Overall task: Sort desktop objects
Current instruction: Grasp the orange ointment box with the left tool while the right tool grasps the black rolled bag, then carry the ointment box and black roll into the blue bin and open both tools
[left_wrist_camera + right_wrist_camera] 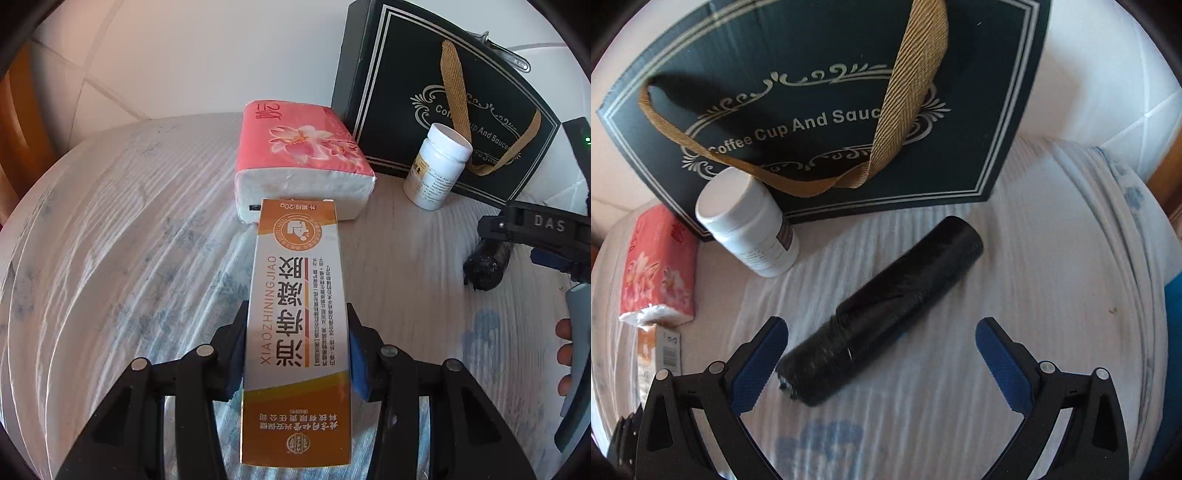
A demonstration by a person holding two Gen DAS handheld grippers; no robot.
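Containers first: one dark gift box [820,96] printed "Coffee Cup And Saucer", with a woven gold ribbon handle [908,85], stands upright at twelve o'clock in the right wrist view; its inside cannot be seen. One white pill bottle [750,225], cap on, stands touching the box front at ten o'clock; contents hidden.

Going left to right in the left wrist view: one pink tissue pack [299,158] lies at twelve o'clock, its near end touching the far end of one orange-and-white medicine carton [299,314]. The left gripper [295,354] pinches that carton, blue pads pressed on both long sides. The bottle and box sit at two o'clock, and one black roll [487,266] lies at three o'clock beneath the right gripper's body, with a hand's fingertips at the edge.

In the right wrist view the right gripper [882,350] has its jaws spread wide; the black roll lies diagonally between them, its near end just beside the left pad, not squeezed.

Everything rests on a white ribbed cloth [122,258] with faint blue print. White floor tiles [110,74] and orange wooden furniture [14,122] show beyond.
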